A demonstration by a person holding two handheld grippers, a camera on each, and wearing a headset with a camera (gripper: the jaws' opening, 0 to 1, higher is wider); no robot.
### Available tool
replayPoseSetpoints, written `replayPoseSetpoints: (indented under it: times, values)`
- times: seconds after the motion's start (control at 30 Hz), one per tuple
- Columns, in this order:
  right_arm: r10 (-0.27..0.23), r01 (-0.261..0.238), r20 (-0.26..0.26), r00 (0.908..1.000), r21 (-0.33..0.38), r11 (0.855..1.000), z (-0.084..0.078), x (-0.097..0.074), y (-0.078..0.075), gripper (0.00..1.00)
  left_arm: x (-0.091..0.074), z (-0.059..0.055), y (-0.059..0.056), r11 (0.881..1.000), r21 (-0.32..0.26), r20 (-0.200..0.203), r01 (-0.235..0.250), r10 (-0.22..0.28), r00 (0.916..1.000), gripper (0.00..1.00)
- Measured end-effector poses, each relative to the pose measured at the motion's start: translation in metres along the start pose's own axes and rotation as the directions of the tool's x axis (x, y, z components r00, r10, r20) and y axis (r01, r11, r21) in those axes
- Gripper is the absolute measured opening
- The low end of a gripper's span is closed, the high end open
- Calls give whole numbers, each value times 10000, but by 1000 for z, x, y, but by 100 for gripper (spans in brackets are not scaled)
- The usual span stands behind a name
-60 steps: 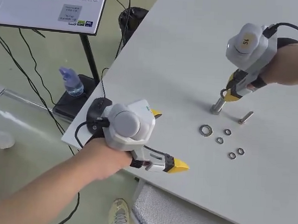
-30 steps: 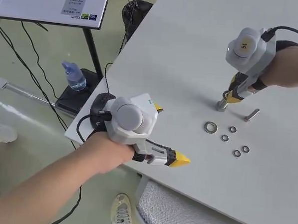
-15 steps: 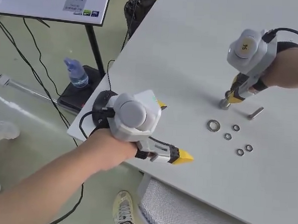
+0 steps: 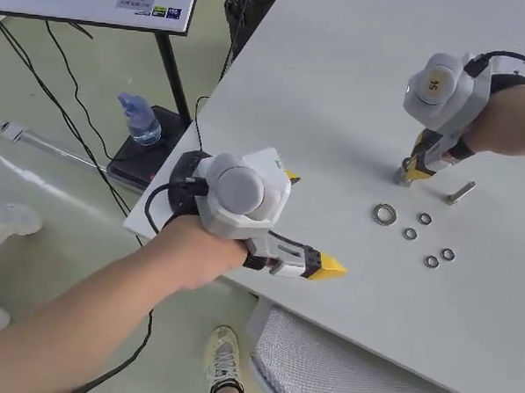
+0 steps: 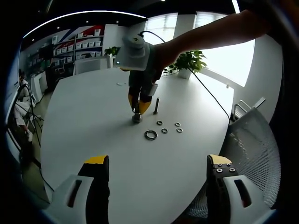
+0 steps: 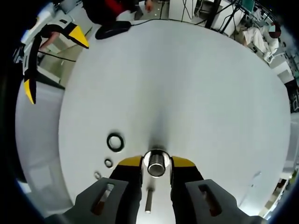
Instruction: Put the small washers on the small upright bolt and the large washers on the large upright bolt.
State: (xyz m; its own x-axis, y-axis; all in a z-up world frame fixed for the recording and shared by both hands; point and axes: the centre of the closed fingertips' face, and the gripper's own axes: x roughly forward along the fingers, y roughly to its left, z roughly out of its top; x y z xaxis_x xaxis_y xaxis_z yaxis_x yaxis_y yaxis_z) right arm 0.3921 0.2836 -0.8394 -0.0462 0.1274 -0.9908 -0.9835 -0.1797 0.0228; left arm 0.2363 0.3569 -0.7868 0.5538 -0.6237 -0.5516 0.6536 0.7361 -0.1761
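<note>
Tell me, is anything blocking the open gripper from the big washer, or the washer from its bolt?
Nothing visible lies between the left gripper and the large washer, just bare table. At the large bolt, though, the right gripper has its jaws on both sides, probably crowding the way on.

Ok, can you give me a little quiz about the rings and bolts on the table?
1. True or false: the left tool is open with nothing in it.
2. How many small washers lie loose on the table? A two, B four, C six.
3. Which bolt is between the right tool's jaws?
Key: 1 true; 2 B; 3 the large bolt.
</note>
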Motion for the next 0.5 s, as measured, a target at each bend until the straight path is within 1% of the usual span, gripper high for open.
replayPoseSetpoints:
  times: [0.1,0.5]
  values:
    - [15,-15,-72,10000,7,10000,-1,3,3,22,1,0,1,10000,-30,17,6,-6,10000,86]
    - [72,-71,-145,9999,43,10000,-4,19,-3,22,1,-1,3,10000,-94,-9,5,-5,10000,86]
